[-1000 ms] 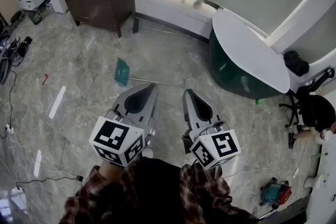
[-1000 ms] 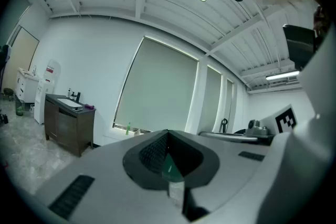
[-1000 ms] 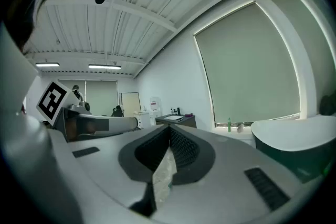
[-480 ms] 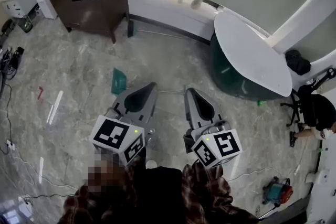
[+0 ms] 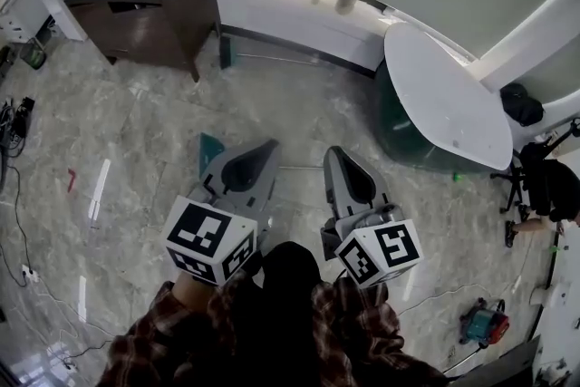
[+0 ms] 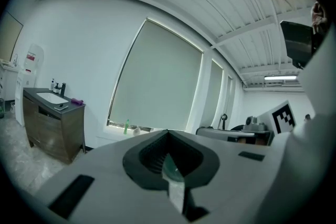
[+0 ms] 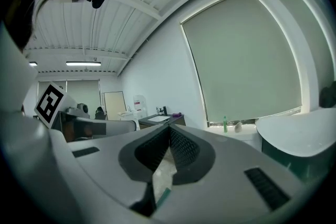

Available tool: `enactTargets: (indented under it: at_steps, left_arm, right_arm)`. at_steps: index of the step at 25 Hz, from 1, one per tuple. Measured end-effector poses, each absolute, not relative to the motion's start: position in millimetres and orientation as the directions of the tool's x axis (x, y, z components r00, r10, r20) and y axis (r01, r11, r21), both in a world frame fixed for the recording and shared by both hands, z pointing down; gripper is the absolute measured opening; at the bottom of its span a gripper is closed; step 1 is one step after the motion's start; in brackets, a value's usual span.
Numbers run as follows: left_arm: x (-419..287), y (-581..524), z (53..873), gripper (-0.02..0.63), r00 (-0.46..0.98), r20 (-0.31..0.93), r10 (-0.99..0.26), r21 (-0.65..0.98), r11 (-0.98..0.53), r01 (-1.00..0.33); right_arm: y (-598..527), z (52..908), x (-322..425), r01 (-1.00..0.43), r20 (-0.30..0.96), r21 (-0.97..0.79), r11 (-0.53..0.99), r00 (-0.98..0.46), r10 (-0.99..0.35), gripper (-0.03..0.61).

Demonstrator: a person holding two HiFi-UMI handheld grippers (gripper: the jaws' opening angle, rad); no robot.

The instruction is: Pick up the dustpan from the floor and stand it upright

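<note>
Dark red-brown plaid sleeves [image 5: 154, 349]

Light: bright and even; daylight is diffused through the roller blind [image 6: 157, 81], and ceiling strip lights [image 7: 84, 63] are lit.
Glare: pale streaks are reflected off the polished floor [image 5: 136, 131].
Shadows: soft, faint.
Distortion: straight lines are bowed towards the edges; the corners of both gripper views are blackened.
Focus: the left gripper [image 6: 168, 132] and right gripper [image 7: 169, 128] are rendered soft close up.
</note>
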State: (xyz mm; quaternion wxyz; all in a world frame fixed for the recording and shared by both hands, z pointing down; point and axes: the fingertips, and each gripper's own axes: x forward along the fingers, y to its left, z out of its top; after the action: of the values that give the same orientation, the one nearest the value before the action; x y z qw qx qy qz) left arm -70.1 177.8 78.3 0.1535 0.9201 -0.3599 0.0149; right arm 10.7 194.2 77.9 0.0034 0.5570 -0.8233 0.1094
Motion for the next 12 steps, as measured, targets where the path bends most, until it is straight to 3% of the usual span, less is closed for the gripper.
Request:
enactTargets:
  at_steps: [12]
  left_arm:
    - [-43.4,78.0,118.4,0.009,0.716,0.207,-0.667,0.342,-0.636,-0.692]
  right_arm:
    - [94.3,118.8,49.0,-0.912,0.227,-0.22,0.347,-0.394,-0.89,0.012]
